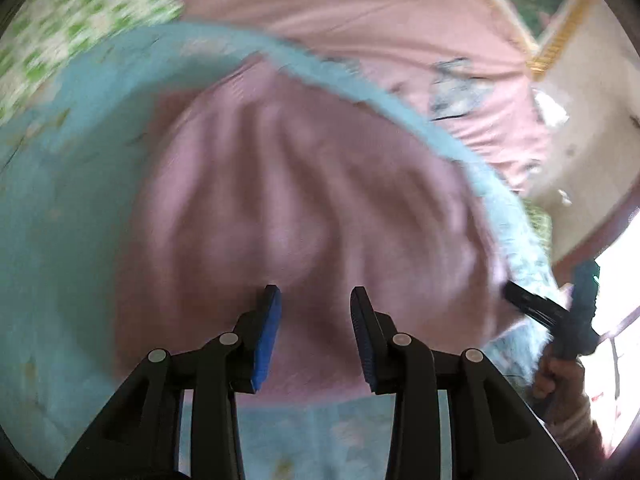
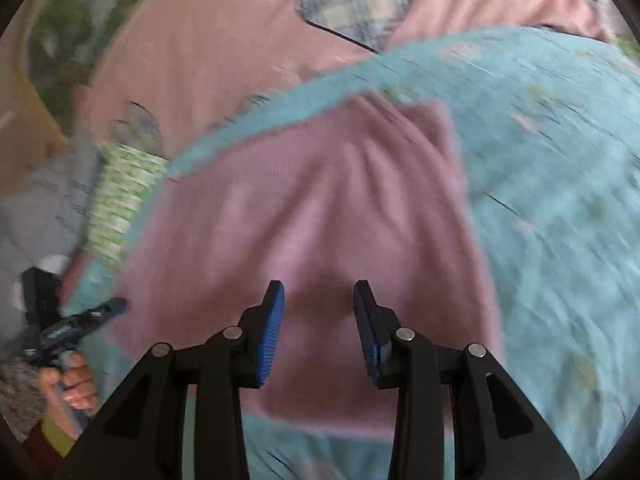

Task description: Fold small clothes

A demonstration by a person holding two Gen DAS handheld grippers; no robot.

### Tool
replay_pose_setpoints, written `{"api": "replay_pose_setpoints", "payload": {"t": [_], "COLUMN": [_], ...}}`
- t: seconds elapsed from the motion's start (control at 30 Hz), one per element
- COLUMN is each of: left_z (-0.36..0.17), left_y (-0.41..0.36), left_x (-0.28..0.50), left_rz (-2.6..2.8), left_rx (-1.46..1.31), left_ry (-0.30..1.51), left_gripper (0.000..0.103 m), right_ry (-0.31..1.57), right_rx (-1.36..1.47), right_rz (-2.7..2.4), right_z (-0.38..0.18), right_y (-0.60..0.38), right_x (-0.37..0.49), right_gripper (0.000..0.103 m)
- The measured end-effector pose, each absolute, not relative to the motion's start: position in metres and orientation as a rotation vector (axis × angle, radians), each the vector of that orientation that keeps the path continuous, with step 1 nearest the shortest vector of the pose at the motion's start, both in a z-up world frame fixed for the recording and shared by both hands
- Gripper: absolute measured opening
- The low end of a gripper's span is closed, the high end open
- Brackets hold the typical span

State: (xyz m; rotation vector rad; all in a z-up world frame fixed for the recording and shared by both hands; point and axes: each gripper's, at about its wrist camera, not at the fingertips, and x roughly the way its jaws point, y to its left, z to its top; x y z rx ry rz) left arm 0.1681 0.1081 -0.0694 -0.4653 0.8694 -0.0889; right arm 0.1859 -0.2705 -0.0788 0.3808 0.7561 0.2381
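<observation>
Left wrist: creased pink garment [image 1: 304, 184]; fuzzy-edged blue towel [image 1: 72, 184] beneath.

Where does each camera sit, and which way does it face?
Left wrist: on the left gripper, looking down at the mauve-pink cloth garment on a light blue towel; right gripper and its hand at right.
Right wrist: on the right gripper, facing the same garment; left gripper and hand at left.
Shared: garment, towel, both grippers.

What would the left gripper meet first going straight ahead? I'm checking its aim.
Most likely the mauve-pink folded garment, lying on the light blue towel; blur leaves depth uncertain.
</observation>
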Motion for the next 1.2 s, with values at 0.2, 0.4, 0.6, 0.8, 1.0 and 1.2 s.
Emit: {"api": "replay_pose_setpoints", "payload": {"t": [0.2, 0.4, 0.6, 0.8, 1.0, 1.2], "left_z": [-0.073, -0.065, -0.062, -0.069, -0.072, -0.086], "left_y": [0.135, 0.137, 0.130, 0.120, 0.116, 0.127], "left_x": [0.138, 0.108, 0.086, 0.074, 0.074, 0.086], "left_rz": [-0.025, -0.014, -0.021, -0.031, -0.056, -0.022], "left_rx": [-0.514, -0.554, -0.604, -0.648, -0.700, -0.834], "left_ry": [0.863, 0.849, 0.854, 0.870, 0.875, 0.868], "left_gripper": [0.031, 0.039, 0.040, 0.043, 0.055, 0.060], "right_ry": [0.716, 0.671, 0.642, 0.640, 0.653, 0.655], "right_rx": [0.404, 0.471, 0.485, 0.517, 0.542, 0.554], "right_rz": [0.158, 0.206, 0.299, 0.353, 0.382, 0.395], "right_z": [-0.080, -0.075, -0.071, -0.075, -0.081, -0.084], "right_y": [-0.302, -0.295, -0.266, -0.249, -0.242, -0.239], "right_x": [0.152, 0.128, 0.103, 0.087, 0.074, 0.061], "right_gripper": [0.037, 0.038, 0.038, 0.039, 0.042, 0.043]}}
